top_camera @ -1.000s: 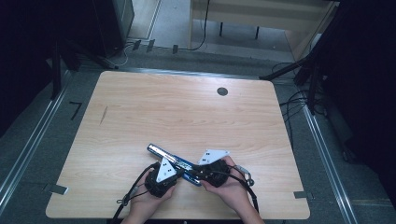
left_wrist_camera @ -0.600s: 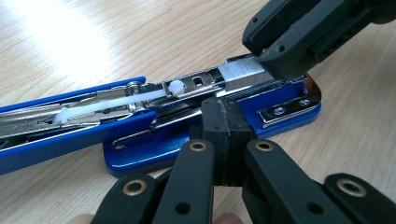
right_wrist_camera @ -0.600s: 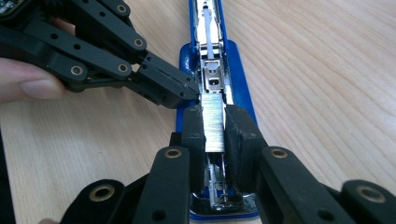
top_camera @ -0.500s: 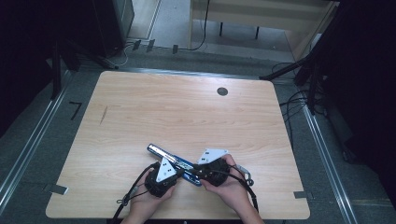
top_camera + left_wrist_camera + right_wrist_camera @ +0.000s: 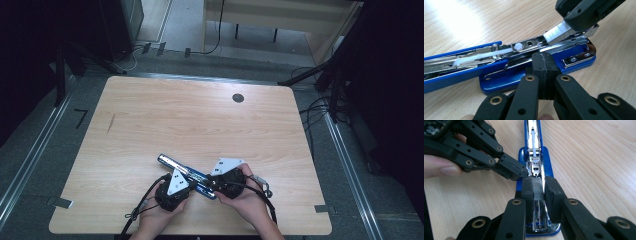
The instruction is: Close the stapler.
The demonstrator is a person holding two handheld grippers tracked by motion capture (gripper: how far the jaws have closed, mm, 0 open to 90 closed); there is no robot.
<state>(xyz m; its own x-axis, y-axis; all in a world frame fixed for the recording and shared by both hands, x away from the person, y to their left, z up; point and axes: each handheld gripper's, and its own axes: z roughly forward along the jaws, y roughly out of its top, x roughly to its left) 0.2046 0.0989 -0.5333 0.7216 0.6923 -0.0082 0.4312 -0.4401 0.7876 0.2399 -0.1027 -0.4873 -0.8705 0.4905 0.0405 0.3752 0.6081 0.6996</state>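
**Spotter:** Nothing has shifted since the earlier frames: your hands, both grippers and the stapler sit just where they were at the near edge of the table (image 5: 150,115).

**Operator:** Start on my left, then. What is that gripper doing?

**Spotter:** Your left gripper (image 5: 543,75) has its jaws pressed fully together with nothing between them. Its tip rests against the side of the blue stapler (image 5: 506,72), about at the open magazine rail. From above you see your left hand (image 5: 162,212) wrapped round it near the table's front edge, left of centre.

**Operator:** And the stapler itself?

**Spotter:** It lies flat on the wood with its top arm swung open, so it stretches from far-left to near-right between your two grippers. You can see the white pusher (image 5: 484,53) in the rail and the blue base under it.

**Operator:** What have I got on the right?

**Spotter:** Your right gripper (image 5: 539,188) is clamped on a strip of staples (image 5: 538,190); the pads grip it from both sides. The strip sits tilted, its lower end touching the front of the magazine rail, above the stapler's chrome nose end. From the left gripper view the same strip looks white and slopes down into the rail.

**Operator:** How close are the grippers?

**Spotter:** Just beside each other, tips nearly meeting at the rail.
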